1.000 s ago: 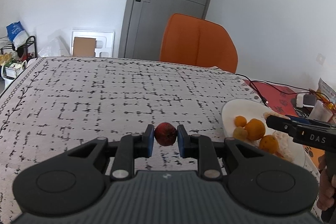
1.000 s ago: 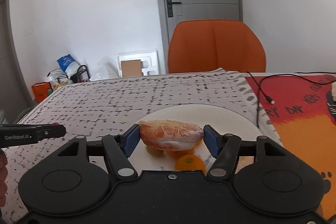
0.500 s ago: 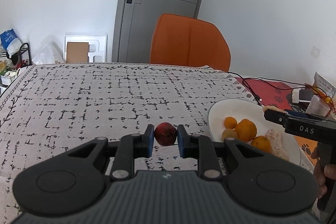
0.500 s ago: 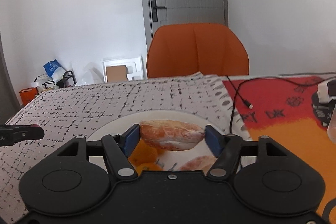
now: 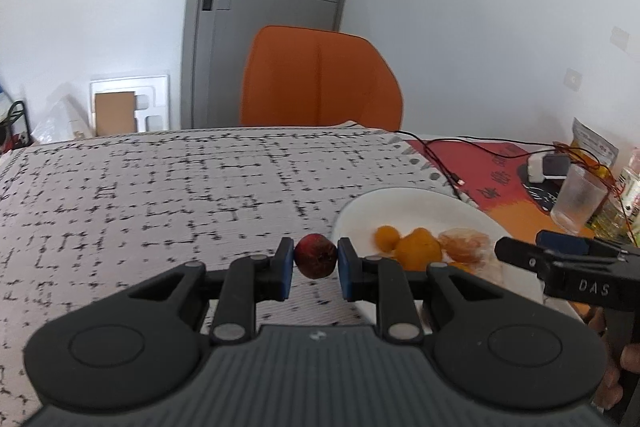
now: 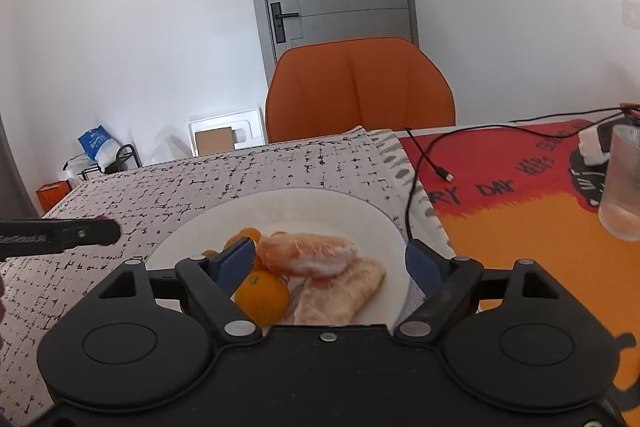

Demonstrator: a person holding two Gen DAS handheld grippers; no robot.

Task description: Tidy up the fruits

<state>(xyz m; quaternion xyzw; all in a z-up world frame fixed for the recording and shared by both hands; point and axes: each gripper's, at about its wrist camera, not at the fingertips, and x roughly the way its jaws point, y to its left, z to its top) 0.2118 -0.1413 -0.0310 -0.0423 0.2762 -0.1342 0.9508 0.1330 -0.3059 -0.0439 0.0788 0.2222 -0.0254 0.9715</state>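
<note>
My left gripper (image 5: 315, 262) is shut on a small dark red fruit (image 5: 315, 261) and holds it above the patterned cloth, just left of the white plate (image 5: 404, 201). My right gripper (image 6: 332, 261) is open above the plate (image 6: 280, 205). A peeled orange segment (image 6: 310, 253) lies between its jaws on the pile, touching neither pad. Another peeled piece (image 6: 340, 293) and several small oranges (image 6: 262, 293) lie on the plate. The right gripper also shows in the left wrist view (image 5: 560, 259).
An orange chair (image 6: 360, 87) stands behind the table. A black cable (image 6: 424, 163) runs over the red and orange mat (image 6: 520, 211). A glass (image 6: 622, 183) and a white charger (image 6: 592, 147) stand at the right.
My right gripper has opened and let the peeled segment go onto the plate's pile. My left gripper has moved right toward the plate, still holding the red fruit.
</note>
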